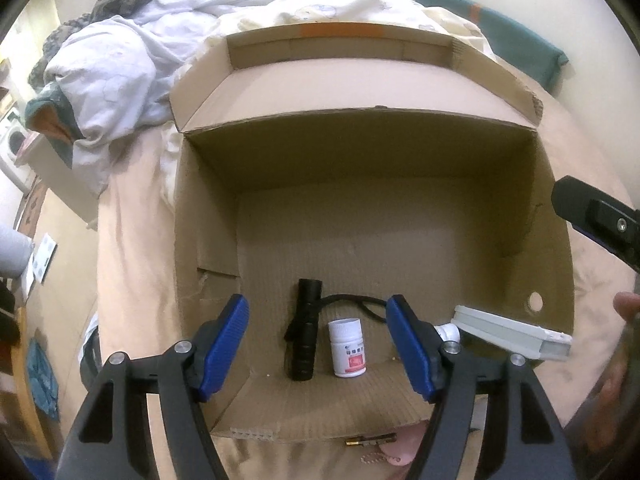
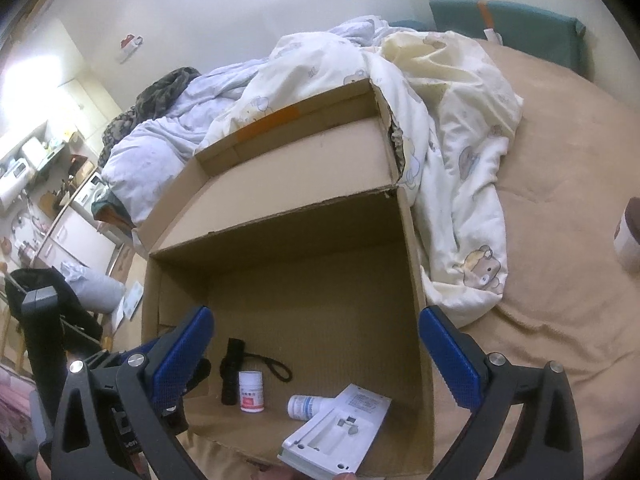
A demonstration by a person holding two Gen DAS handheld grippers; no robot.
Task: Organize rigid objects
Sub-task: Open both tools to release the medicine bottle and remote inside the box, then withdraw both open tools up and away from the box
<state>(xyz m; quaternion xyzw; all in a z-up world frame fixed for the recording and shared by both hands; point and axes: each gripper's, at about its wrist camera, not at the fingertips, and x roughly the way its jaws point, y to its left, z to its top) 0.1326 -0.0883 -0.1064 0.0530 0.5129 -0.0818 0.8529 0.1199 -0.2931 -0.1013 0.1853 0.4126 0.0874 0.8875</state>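
An open cardboard box (image 1: 400, 152) lies on the bed; it also shows in the right wrist view (image 2: 412, 264). Inside stand a black flashlight (image 1: 304, 336) (image 2: 232, 376) with a cord and a white pill bottle (image 1: 349, 347) (image 2: 251, 392) with a red label. A second white bottle (image 2: 304, 406) lies on its side, partly under a flat white-grey device (image 1: 512, 330) (image 2: 340, 428) that leans on the box's near edge. My left gripper (image 1: 320, 344) is open and empty over the flashlight and bottle. My right gripper (image 2: 316, 360) is open and empty above the box.
A rumpled white and pale blue duvet (image 2: 440, 128) lies behind and to the right of the box. A brown-and-white cup (image 2: 630, 236) stands on the tan bed sheet (image 2: 560, 168) at the far right. Small items (image 1: 372, 442) lie in front of the box.
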